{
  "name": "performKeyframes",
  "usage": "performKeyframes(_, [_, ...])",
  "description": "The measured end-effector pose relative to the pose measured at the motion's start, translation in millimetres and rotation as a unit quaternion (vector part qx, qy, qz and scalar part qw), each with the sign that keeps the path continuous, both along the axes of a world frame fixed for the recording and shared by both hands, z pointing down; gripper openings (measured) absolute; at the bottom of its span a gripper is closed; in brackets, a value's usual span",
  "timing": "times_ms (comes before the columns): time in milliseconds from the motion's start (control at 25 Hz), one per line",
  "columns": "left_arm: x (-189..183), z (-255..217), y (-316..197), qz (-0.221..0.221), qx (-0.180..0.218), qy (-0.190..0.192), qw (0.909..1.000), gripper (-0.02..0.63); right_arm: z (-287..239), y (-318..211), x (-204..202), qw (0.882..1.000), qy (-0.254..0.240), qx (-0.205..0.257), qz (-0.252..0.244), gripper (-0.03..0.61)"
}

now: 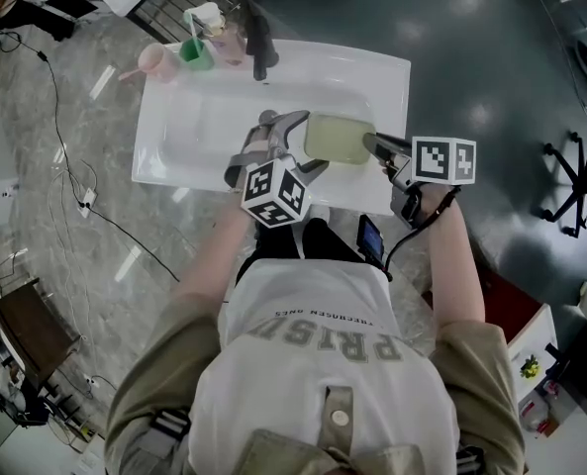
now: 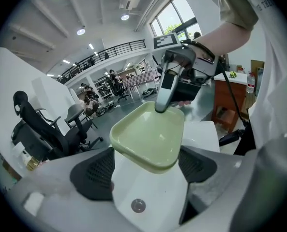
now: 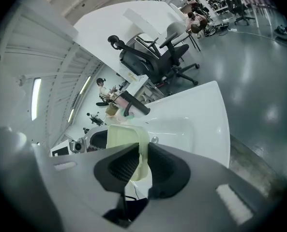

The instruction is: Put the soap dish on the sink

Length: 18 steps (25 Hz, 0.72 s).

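Dish (image 1: 338, 139) — pale green, held over the basin of the sink (image 1: 392, 87). Right gripper (image 1: 373, 146): jaws narrow, pinching the dish's rim. Left gripper (image 1: 295, 142): jaws wide, dish end between them, not pressed. Advice — keep it level, lower onto the flat ledge, then release.

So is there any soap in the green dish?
Empty. The left gripper view looks right into the soap dish, and its pale green inside is bare, with no soap.

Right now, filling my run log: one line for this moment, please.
right gripper shut on soap dish rim | left gripper astride soap dish, grip unclear | soap dish over sink
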<state>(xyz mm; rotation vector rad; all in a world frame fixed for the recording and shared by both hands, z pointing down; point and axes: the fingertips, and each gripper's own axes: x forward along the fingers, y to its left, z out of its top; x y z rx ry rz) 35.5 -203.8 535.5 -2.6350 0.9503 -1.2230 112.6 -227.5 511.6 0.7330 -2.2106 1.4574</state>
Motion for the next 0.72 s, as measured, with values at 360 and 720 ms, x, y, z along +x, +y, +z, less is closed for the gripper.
performKeyframes(360, [2.8, 27.8, -24.1, -0.008, -0.025, -0.013, 0.9996, 0.424, 20.5, -21.7, 4.4, 0.999, 0.033, -0.016, 0.019, 0.057])
performKeyframes(720, [13.0, 54.0, -62.1, -0.009, -0.077, -0.035, 0.9964, 0.425, 38.4, -52.3, 15.5, 0.995, 0.060, -0.034, 0.067, 0.057])
